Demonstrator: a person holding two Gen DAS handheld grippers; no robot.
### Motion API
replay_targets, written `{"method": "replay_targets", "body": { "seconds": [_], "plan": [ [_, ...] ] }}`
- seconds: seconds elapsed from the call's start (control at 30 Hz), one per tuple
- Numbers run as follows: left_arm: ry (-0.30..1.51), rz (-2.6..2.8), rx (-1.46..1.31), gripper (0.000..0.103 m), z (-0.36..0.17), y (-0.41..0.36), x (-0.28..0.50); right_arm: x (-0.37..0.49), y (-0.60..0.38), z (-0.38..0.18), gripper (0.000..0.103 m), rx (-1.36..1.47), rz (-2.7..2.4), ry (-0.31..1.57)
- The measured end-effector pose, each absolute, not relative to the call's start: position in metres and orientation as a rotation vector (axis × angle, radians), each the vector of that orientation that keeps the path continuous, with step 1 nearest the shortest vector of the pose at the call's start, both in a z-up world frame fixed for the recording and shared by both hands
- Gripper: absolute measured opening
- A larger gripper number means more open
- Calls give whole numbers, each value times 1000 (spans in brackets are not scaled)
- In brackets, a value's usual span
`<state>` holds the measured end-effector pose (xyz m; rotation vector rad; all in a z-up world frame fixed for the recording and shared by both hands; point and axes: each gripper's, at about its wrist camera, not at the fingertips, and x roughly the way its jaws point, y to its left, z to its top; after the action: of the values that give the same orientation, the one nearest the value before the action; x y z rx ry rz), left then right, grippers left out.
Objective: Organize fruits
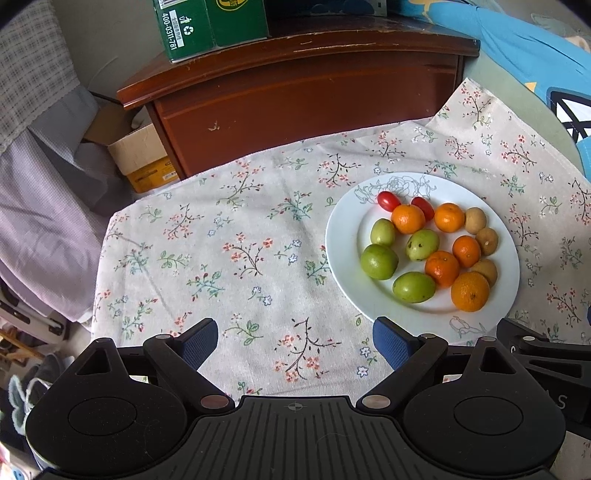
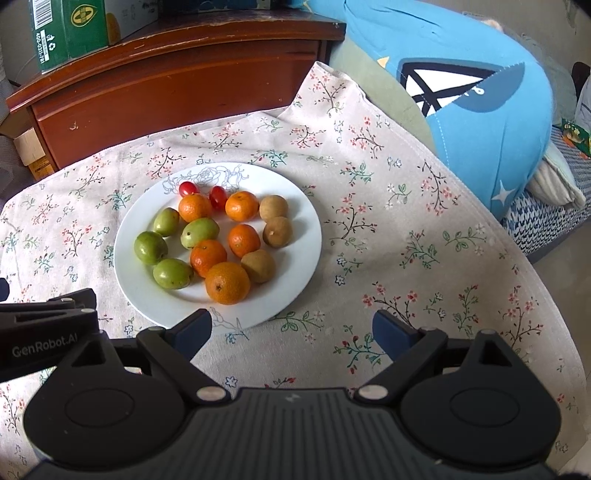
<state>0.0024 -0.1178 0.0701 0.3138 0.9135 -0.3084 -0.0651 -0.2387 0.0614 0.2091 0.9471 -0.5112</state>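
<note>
Hovering over the flowered cloth on the worktop, both claws hang wide apart and grip nothing. The left claw has only bare cloth between its blue pads, with the white plate just ahead and off to its right. The right claw sits at the plate's near rim; its left finger overlaps that edge in the right wrist view, though I cannot tell whether it touches.

All the fruit is on the plate, and it lies in rough groups. Two cherry tomatoes sit at the far side, close to the line-drawn rose on the rim. Five small oranges run through the middle, the largest orange nearest the claws. Four green fruits cluster on the left half, one of them speckled with dark spots and lying among the oranges. Three brown round fruits line the right side, the nearest one touching the largest orange.

Beyond the cloth stands a dark wooden cabinet with a green carton on top. A cardboard box sits low beside it on the left. To the right lies a big blue plush cushion with a white triangle patch. Part of the left claw's black body shows at the left edge of the right wrist view, printed with a maker's name.
</note>
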Motion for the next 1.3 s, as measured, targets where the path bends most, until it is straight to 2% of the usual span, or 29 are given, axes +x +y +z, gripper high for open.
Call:
{"method": "replay_targets", "body": {
  "seconds": [0.37,0.93,1.3],
  "plan": [
    [933,-306,281,92,68,-104,-17,-94,-234,55,94,338,-514,986],
    [909,-351,246,92,81,-70,-57,-141,-195,69,94,382,-550,975],
    [881,-337,240,92,87,-33,-72,-147,-133,79,94,290,-478,963]
  ]
}}
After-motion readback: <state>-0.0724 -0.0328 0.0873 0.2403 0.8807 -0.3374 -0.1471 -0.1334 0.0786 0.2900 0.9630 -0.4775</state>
